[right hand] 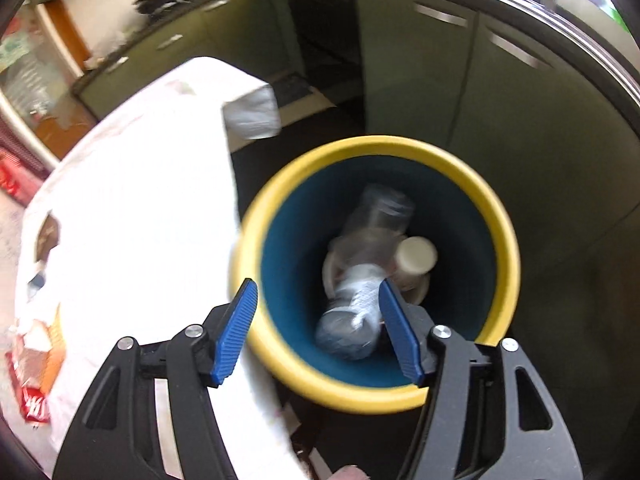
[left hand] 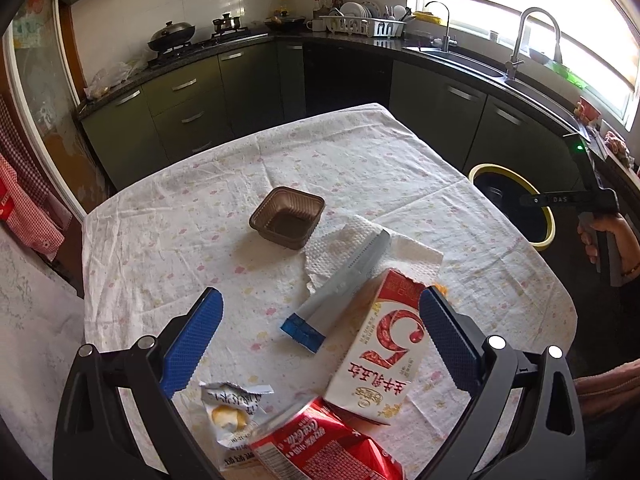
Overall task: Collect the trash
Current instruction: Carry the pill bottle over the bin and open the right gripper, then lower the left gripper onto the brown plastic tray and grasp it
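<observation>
Right gripper [right hand: 316,330] over bin rim [right hand: 496,216]

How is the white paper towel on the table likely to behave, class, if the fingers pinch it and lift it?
The paper towel is thin, creased and torn at one edge, so it would probably hang limp and fold. It looks very light. The grey-and-blue wrapper lies across it, so lifting would likely drag or tip that wrapper.

A bin [right hand: 256,240] stands beside the table [left hand: 360,160]; bottles [right hand: 352,312] lie inside it.
</observation>
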Demonstrator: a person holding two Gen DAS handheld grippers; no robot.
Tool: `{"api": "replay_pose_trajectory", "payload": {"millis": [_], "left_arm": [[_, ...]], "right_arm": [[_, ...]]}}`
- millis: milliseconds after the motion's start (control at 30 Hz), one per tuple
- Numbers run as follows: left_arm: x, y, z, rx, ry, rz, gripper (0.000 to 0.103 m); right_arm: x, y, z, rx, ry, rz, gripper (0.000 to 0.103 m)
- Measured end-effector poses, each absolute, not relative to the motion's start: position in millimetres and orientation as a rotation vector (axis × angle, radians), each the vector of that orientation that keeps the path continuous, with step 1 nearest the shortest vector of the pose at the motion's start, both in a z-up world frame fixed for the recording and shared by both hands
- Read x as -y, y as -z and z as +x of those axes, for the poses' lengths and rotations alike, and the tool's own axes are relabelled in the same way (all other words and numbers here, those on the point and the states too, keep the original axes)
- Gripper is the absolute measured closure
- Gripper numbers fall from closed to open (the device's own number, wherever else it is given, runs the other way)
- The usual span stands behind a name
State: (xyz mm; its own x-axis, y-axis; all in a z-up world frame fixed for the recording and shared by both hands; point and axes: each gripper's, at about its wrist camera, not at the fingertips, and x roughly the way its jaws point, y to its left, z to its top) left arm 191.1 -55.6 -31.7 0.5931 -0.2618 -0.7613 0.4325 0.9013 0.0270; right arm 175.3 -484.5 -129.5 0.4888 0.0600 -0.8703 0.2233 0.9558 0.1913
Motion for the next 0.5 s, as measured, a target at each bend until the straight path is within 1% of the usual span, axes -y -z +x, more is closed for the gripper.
{"api": "replay_pose_trajectory", "payload": {"millis": [133, 267, 367, 500], "left_arm": [[58.5, 31.3, 214.9, -0.866, 0.461, 0.219, 0.006], [74.2, 36.8, 238.0, -0.901, 0.504, 0.249, 0.006], [86.2, 40.9, 259.4, -0.927, 0.538, 0.255, 0.012], [95.1, 54.5, 293.7, -0.976, 0.533, 0.247, 0.023]], "right_arm": [[465.4, 124.8, 164.9, -1.043, 0.043, 0.300, 0.040], [451.9, 124.6, 163.8, -1.037, 0.011, 0.293, 0.040], [439.9, 123.3, 161.8, -1.029, 0.010, 0.273, 0.040], [432.0, 128.2, 162.6, -1.034, -0.016, 0.285, 0.040]]}}
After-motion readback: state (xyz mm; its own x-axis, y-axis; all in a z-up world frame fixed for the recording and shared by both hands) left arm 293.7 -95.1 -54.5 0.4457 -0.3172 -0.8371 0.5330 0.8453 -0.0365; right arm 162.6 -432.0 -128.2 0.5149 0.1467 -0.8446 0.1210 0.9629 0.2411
